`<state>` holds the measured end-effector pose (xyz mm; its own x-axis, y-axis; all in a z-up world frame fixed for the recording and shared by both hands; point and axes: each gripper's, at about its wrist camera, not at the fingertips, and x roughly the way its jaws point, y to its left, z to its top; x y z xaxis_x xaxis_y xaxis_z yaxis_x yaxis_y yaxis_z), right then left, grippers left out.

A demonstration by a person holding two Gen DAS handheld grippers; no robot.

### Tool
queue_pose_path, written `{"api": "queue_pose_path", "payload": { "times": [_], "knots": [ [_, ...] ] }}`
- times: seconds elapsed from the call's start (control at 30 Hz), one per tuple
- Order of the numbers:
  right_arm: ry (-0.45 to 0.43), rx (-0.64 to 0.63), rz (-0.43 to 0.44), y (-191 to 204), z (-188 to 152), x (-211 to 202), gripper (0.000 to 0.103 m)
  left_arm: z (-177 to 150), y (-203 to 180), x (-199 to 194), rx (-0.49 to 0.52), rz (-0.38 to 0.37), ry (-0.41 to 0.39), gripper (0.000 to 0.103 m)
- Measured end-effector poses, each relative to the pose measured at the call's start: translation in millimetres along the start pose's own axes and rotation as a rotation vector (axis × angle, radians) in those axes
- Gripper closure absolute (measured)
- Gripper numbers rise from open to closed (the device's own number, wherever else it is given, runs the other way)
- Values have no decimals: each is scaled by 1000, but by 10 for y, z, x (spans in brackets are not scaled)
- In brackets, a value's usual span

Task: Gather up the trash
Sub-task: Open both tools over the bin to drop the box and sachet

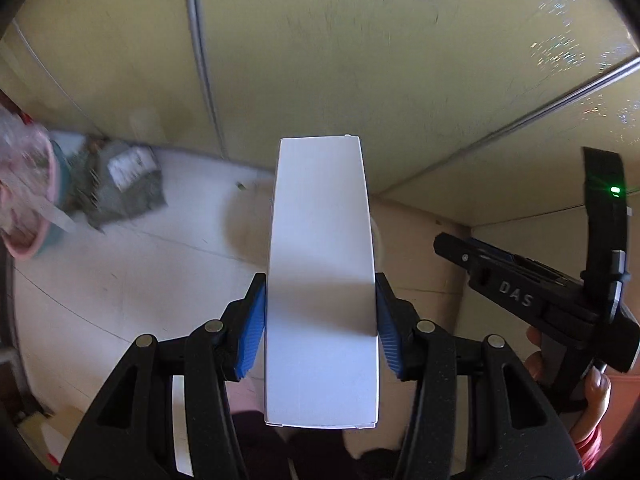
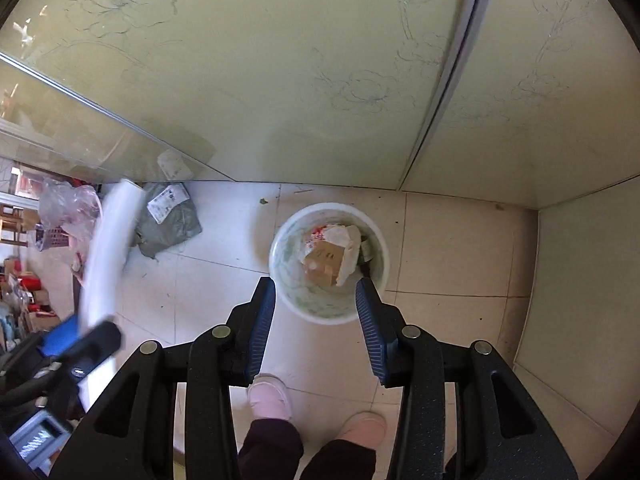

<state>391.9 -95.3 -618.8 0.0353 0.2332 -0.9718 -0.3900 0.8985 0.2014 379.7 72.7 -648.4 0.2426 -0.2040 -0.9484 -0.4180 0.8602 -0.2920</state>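
Note:
My left gripper is shut on a long white carton, its blue pads pressing both long sides; the carton points down at the tiled floor and hides what lies under it. In the right wrist view the same carton shows blurred at the left, with the left gripper below it. My right gripper stands open with nothing between its fingers, hanging above a white round trash bin that holds a brown cardboard piece and crumpled white paper. The right gripper's black body shows at the right of the left wrist view.
A grey mailing bag with a white label lies on the tiles by the glass sliding door. A pink basket with clear plastic stands at the left. The person's pink slippers are below the bin. Cluttered boxes fill the far left.

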Motion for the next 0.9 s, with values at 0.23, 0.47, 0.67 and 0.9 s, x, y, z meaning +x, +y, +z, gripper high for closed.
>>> {"api": "queue_pose_path", "payload": {
  "times": [0.23, 0.47, 0.67, 0.9],
  "knots": [
    [0, 24, -14, -195, 5, -86, 64, 41, -200, 357, -3, -77, 82, 53],
    [-27, 44, -12, -342, 44, -246, 64, 3, -465, 441, 85, 12, 84, 42],
    [-44, 58, 11, -329, 4, -455, 64, -11, -476, 169, 108, 38, 61, 42],
    [-83, 52, 21, -129, -28, -1085, 64, 36, -634, -617, 145, 23, 0, 42]
  ]
}}
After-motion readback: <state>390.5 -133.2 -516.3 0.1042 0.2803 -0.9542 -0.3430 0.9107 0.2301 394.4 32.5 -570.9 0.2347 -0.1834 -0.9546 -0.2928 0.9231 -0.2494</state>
